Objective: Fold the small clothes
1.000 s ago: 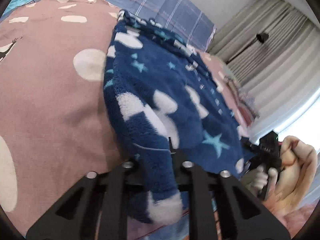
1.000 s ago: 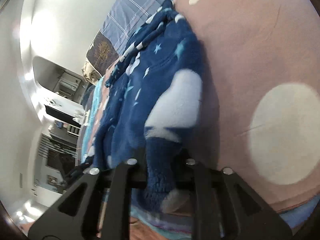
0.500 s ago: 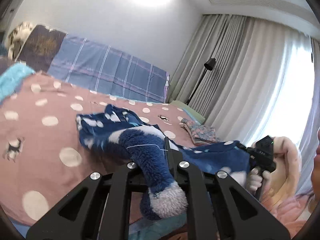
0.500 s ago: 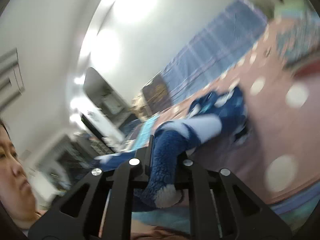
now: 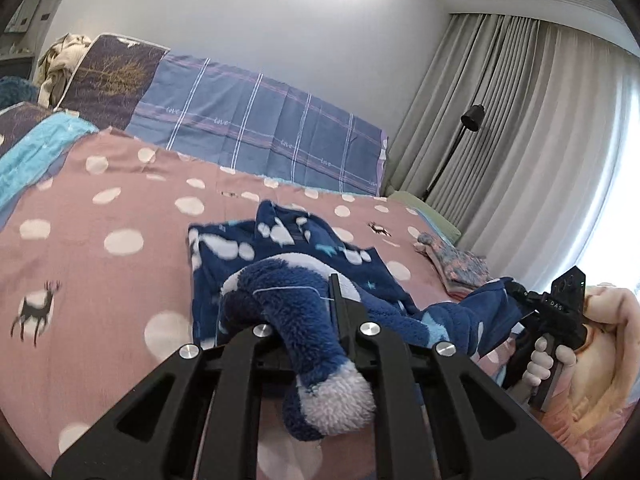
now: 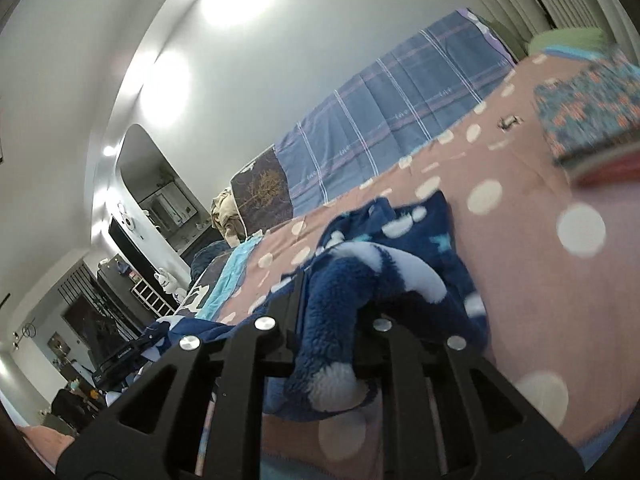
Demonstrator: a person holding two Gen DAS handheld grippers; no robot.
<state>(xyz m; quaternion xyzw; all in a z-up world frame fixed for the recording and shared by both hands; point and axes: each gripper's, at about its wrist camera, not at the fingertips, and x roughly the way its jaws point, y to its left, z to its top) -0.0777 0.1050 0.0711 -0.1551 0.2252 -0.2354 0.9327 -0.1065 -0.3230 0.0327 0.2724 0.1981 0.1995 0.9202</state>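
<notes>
A navy fleece garment [image 5: 288, 240] with white blobs and pale blue stars lies partly on the pink dotted bedspread [image 5: 100, 264]. My left gripper [image 5: 308, 304] is shut on one fleece edge, which bunches between the jaws and hangs down toward the camera. My right gripper [image 6: 332, 296] is shut on another edge of the same garment [image 6: 404, 236]. The right gripper also shows in the left wrist view [image 5: 516, 296], held by a hand, with the cloth stretched between the two grippers above the bed's near side.
A folded patterned garment [image 5: 460, 260] lies at the bed's right side, also in the right wrist view [image 6: 588, 116]. Blue plaid pillows [image 5: 256, 136] line the headboard. A turquoise blanket [image 5: 36, 152] lies left. A floor lamp [image 5: 472, 114] and curtains stand right.
Both grippers lifted and pulled back from the bed with the fleece edges, tilting from looking down at the cloth to level. The garment's near part rose and stretched between them.
</notes>
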